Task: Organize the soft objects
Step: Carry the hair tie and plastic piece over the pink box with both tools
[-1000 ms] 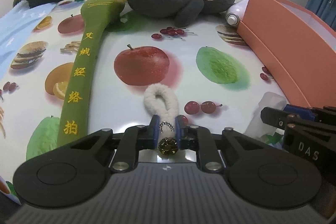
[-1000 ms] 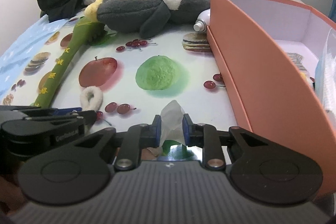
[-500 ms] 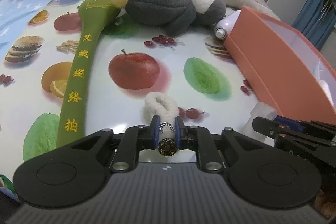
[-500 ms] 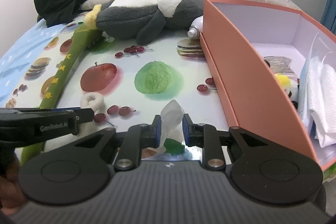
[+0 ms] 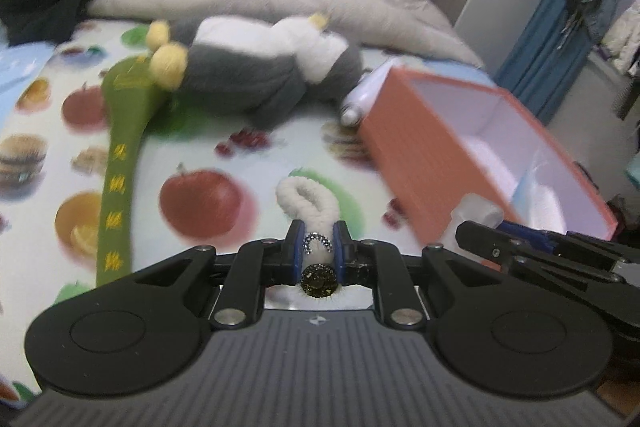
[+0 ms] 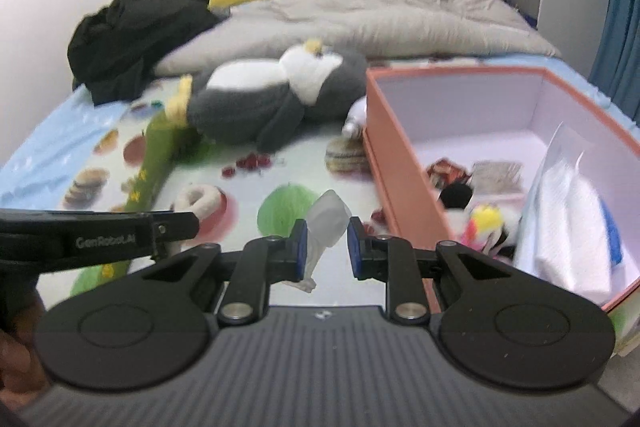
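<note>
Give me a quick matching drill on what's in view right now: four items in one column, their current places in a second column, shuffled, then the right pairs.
Items:
1. white fluffy hair tie
2. translucent plastic wrap
3. grey and white plush toy
4. white tissue pack

Places:
A. inside the orange box
B. between the fingers of the right gripper
C. lying on the fruit-print sheet, behind the grippers
D. pinched in the left gripper

Pairs: 1-D, 2-B, 3-C, 4-A
</note>
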